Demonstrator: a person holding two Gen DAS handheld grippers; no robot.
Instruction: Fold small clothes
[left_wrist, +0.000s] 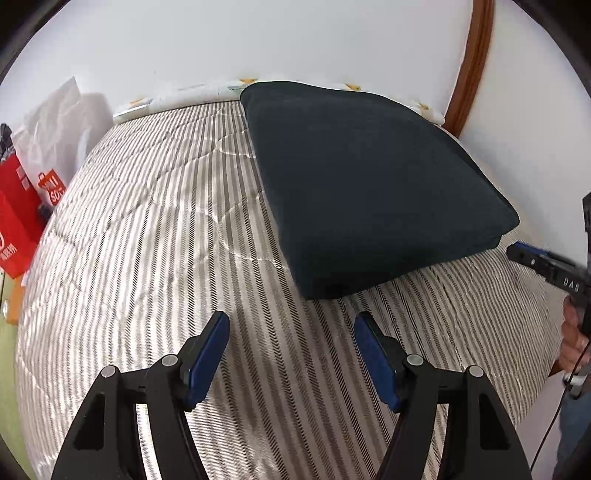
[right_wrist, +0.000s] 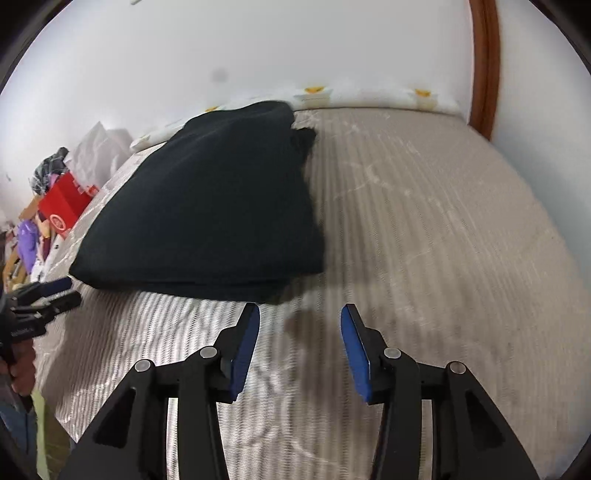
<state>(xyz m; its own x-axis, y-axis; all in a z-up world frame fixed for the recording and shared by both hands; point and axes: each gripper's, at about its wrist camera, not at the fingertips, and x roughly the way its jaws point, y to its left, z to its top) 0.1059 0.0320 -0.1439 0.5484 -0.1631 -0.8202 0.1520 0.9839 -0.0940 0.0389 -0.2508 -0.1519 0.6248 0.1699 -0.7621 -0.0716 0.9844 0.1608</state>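
Dark cloth (left_wrist: 369, 184) is laid folded on the bed (left_wrist: 147, 221).
Both tongs, left (left_wrist: 291, 325) and right (right_wrist: 300, 317), are held open and empty, likely because folding looks done.

Both cameras looked forward and down from low over the striped bed (left_wrist: 147, 221), toward the white wall (left_wrist: 295, 37). The left view sat left of the dark folded garment (left_wrist: 369, 184), the right view right of it; both shared it and each other's tongs.
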